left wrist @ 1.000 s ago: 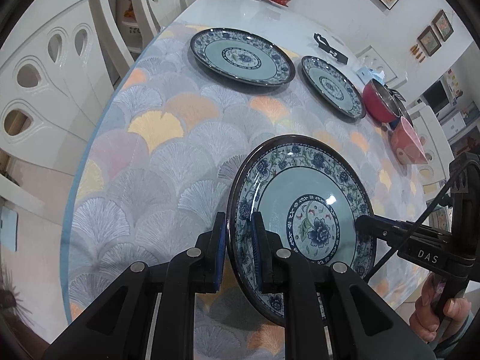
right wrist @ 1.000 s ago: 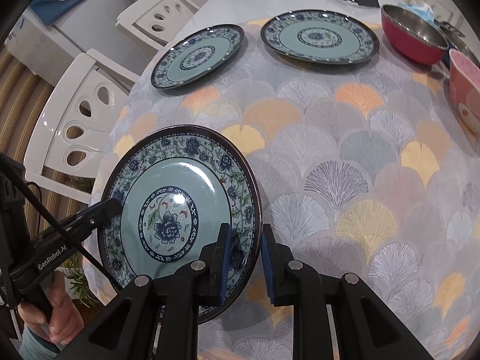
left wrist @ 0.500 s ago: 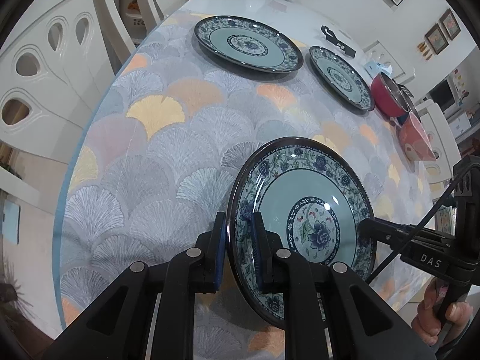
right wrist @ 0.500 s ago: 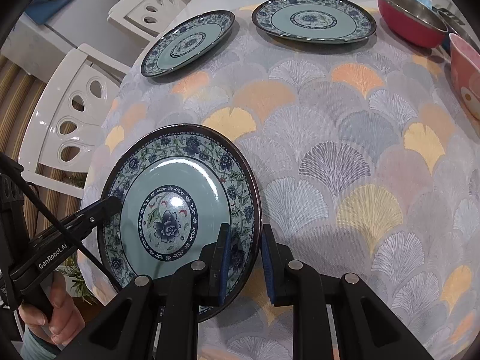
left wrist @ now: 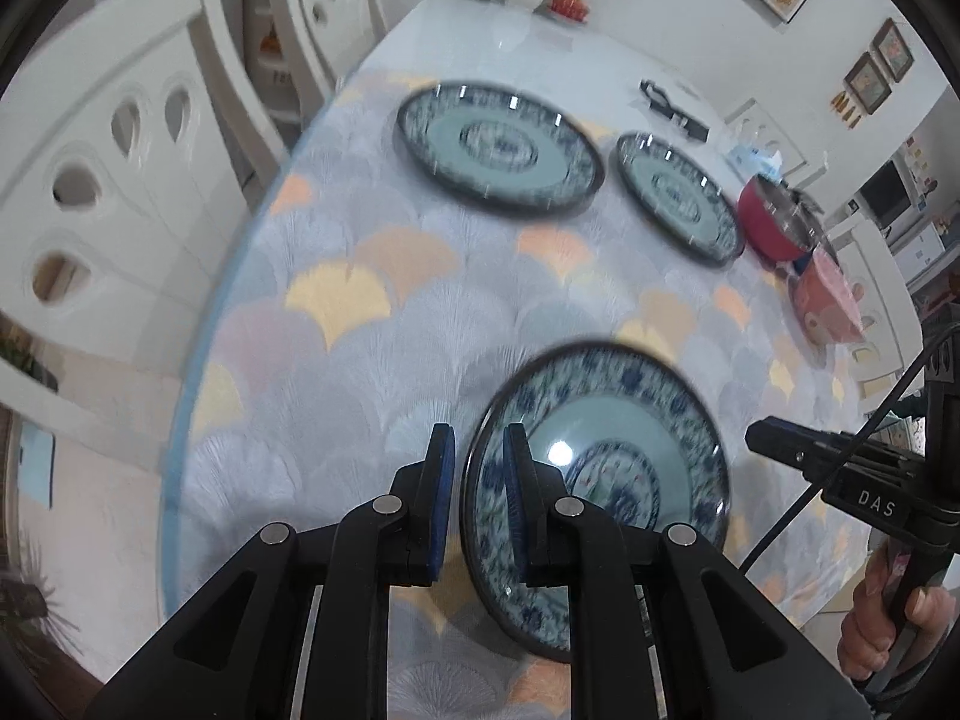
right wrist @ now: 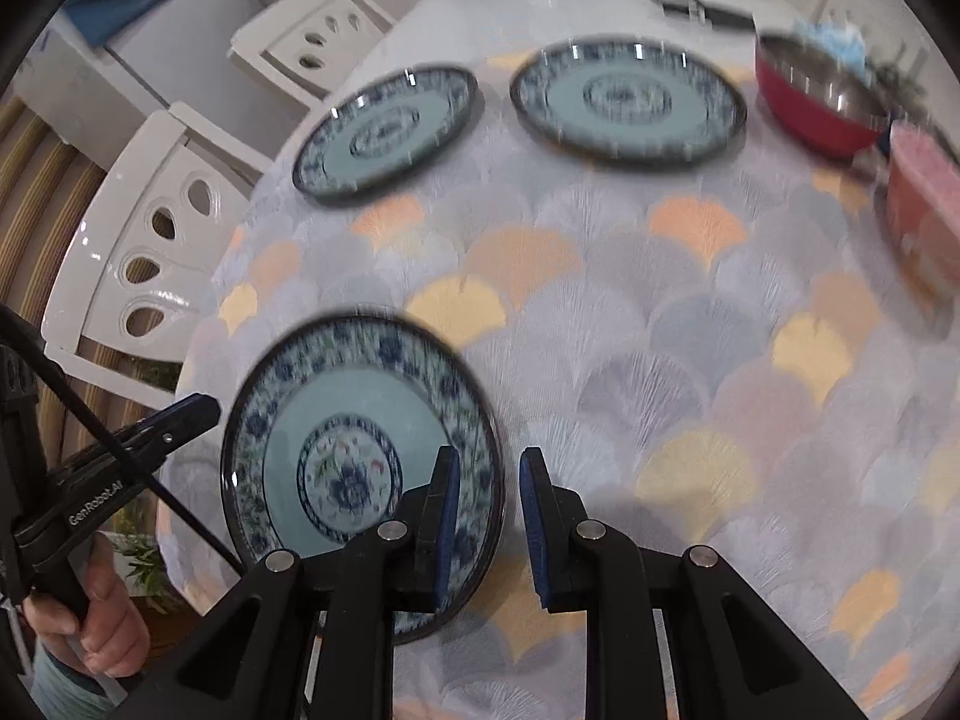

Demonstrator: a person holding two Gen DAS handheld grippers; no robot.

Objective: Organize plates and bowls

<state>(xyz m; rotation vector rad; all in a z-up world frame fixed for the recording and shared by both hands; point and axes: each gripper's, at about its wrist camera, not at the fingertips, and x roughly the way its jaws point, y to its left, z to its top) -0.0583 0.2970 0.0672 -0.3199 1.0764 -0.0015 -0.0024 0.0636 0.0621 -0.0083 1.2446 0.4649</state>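
Looking down along our two black grippers, we see a round table covered with a cloth of grey, peach and yellow fan shapes. The pictures are blurred, so fine detail is soft.

Our left gripper has its blue-padded jaws parted a little. The near round plate with a pale turquoise centre and blue floral rim has its left edge standing in the gap; its rim sits against the right pad, with a visible space to the left pad. Whether the rim is pinched, we cannot tell for certain.

Our right gripper is parted wider. The same plate lies to its left, and its right rim crosses behind the left pad, while the gap between the pads shows only cloth. This gripper holds nothing.

Each view shows the other gripper at the edge of the frame, with a hand on its handle.

Farther across the table lie two more plates of the same pattern, side by side and apart: a far left plate and a far right plate. Right of them stands a red bowl with a shiny metal inside, and nearer, at the right edge, a pink bowl. White chairs with teardrop cut-outs stand along the left side of the table.
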